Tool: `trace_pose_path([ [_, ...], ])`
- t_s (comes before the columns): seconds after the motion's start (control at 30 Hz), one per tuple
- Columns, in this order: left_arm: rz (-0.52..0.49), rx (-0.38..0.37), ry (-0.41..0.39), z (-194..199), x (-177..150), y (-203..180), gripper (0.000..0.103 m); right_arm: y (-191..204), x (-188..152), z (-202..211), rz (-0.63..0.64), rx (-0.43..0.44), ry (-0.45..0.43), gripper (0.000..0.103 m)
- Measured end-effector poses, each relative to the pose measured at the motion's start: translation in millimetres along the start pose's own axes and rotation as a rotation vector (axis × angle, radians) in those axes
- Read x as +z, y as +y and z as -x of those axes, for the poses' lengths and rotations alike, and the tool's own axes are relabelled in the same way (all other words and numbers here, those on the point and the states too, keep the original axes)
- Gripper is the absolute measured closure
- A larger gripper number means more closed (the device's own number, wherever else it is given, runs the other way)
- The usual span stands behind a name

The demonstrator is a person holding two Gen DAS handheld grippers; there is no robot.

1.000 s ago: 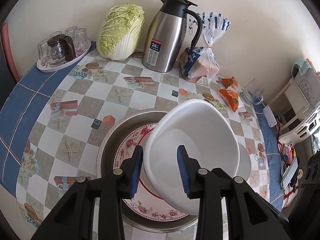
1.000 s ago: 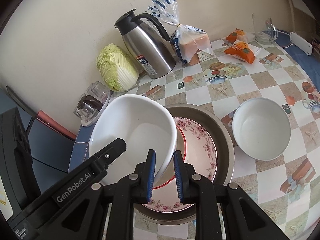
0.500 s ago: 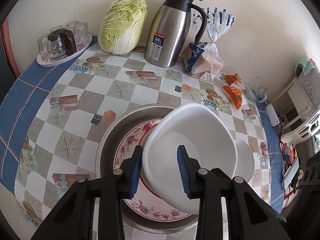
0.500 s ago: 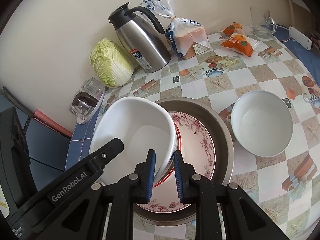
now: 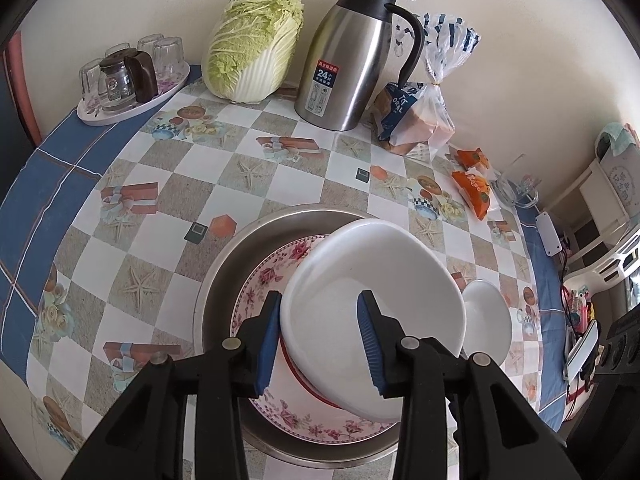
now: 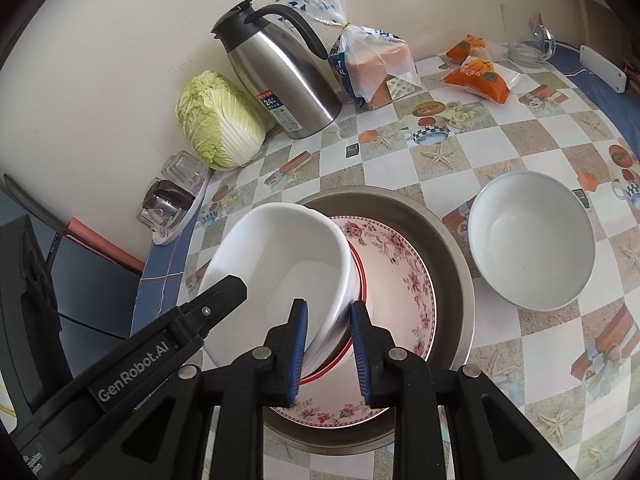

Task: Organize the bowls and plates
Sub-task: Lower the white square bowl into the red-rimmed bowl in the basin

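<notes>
my right claw (image 6: 329,346) is clenched on the near rim of the big bowl (image 6: 280,272), one blue pad inside the wall and one outside. the bowl is tilted, its lower edge over the floral plate (image 6: 404,272), which lies in the steel basin (image 6: 456,264) on the desk (image 6: 500,136). my left claw (image 5: 318,338) sits with its jaws spread, one pad at the outer edge of the same bowl (image 5: 372,304) and the other over its inside; i cannot tell whether either pad touches it. from that side the plate (image 5: 260,284) and basin (image 5: 232,256) show beneath the bowl.

just right of the basin stands a small bowl (image 6: 532,240), upright and apart from the plate. farther back, along the wall, are the cabbage (image 5: 252,44), the steel jug (image 5: 352,56), a bread bag (image 5: 416,116) and two orange packets (image 6: 478,72). a tray of glasses (image 5: 128,76) sits at the far left corner.
</notes>
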State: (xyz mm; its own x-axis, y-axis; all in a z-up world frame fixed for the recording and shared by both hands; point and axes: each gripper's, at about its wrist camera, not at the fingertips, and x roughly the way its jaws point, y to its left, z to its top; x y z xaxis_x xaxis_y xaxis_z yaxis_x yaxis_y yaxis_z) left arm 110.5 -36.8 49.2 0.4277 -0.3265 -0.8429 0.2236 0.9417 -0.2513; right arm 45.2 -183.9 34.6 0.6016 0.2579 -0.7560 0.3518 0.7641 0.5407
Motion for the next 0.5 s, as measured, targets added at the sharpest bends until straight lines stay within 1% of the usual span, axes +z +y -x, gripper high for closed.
trace_pose_path([
  [0.5, 0.001, -0.009, -0.035, 13.3, 3.9, -0.6, 0.064, -0.7, 2.1, -0.1, 0.001, 0.003, 0.001, 0.078],
])
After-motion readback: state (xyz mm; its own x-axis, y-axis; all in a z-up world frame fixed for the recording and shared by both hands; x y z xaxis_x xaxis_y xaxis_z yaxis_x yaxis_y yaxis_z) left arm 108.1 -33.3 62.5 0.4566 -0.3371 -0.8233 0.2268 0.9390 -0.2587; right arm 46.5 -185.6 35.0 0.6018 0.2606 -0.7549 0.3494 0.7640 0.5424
